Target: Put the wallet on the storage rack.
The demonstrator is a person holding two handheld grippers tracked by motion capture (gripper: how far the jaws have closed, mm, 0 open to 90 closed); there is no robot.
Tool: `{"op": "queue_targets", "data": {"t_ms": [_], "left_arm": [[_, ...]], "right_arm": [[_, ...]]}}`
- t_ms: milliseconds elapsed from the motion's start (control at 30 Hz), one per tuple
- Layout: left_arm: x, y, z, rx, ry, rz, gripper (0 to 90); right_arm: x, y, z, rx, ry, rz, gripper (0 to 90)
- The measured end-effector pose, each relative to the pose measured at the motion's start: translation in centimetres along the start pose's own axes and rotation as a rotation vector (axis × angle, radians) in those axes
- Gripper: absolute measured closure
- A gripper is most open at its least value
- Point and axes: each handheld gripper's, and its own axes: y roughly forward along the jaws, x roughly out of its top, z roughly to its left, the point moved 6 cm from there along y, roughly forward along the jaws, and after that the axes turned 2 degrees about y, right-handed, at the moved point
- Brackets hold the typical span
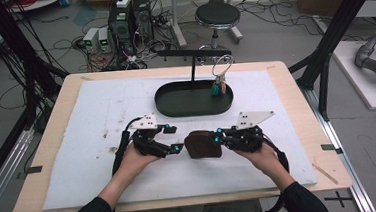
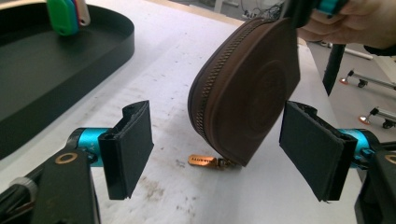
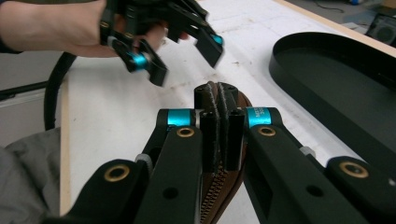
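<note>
A brown round zip pouch (image 1: 202, 144) stands on edge on the white mat, and my right gripper (image 1: 217, 135) is shut on its right rim. In the right gripper view the jaws (image 3: 219, 126) pinch the pouch's zipped edge (image 3: 219, 200). My left gripper (image 1: 174, 139) is open just left of the pouch. In the left gripper view the pouch (image 2: 252, 98) sits ahead between the wide jaws (image 2: 219, 140), with no pad touching it. Its brass zipper pull (image 2: 201, 160) lies on the mat. The left gripper (image 3: 186, 63) also shows, blurred, in the right gripper view.
A black oval tray (image 1: 166, 105) sits behind the grippers, with a stand that carries a key ring and coloured tags (image 1: 218, 89). The tray (image 2: 70, 70) is close on the left in the left gripper view. A white mat (image 1: 88, 143) covers the wooden table.
</note>
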Motion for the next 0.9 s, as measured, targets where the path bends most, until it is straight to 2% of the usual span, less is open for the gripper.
{"op": "queue_targets", "data": {"t_ms": [33,133,267,300,500,600,633,667,700,733,800,900], "left_arm": [[0.0,0.0,0.0,0.0,0.0,0.0,25.6],[0.1,1.4,0.2,-0.039,-0.035,0.004,25.6],[0.3,2.3,0.3,-0.061,-0.045,0.015,25.5],[0.3,2.9,0.4,-0.083,-0.059,0.012,25.5],[0.1,3.6,0.7,-0.104,-0.081,0.023,28.1],[0.0,3.7,0.7,-0.122,-0.075,0.022,37.5],[0.0,3.8,0.6,-0.135,-0.067,0.022,37.5],[0.0,3.7,0.4,-0.148,-0.054,0.023,42.5],[0.0,3.7,0.3,-0.149,-0.031,0.031,49.5],[0.0,3.7,0.2,-0.141,-0.013,0.037,52.6],[0.0,3.6,0.2,-0.142,0.0,0.035,59.9],[0.1,3.4,0.0,-0.149,0.027,0.037,63.7]], "right_arm": [[0.0,0.0,0.0,0.0,0.0,0.0,89.3],[-0.2,-0.3,0.0,0.009,-0.01,0.008,89.3],[-0.5,-0.5,0.0,0.026,-0.016,0.018,89.2],[-0.5,-0.6,0.0,0.025,-0.019,0.019,89.2],[-0.8,-0.8,0.0,0.04,-0.024,0.026,89.0],[-0.9,-0.9,-0.1,0.047,-0.023,0.031,88.6],[-0.9,-0.9,-0.1,0.047,-0.023,0.031,88.6],[-1.0,-0.9,-0.2,0.051,-0.021,0.034,88.4],[-1.0,-1.0,-0.2,0.051,-0.021,0.036,88.0],[-1.1,-1.0,-0.4,0.049,-0.018,0.038,87.7],[-1.4,-1.2,-0.7,0.054,-0.013,0.047,86.6],[-1.5,-1.5,-0.9,0.051,-0.005,0.049,84.1]]}}
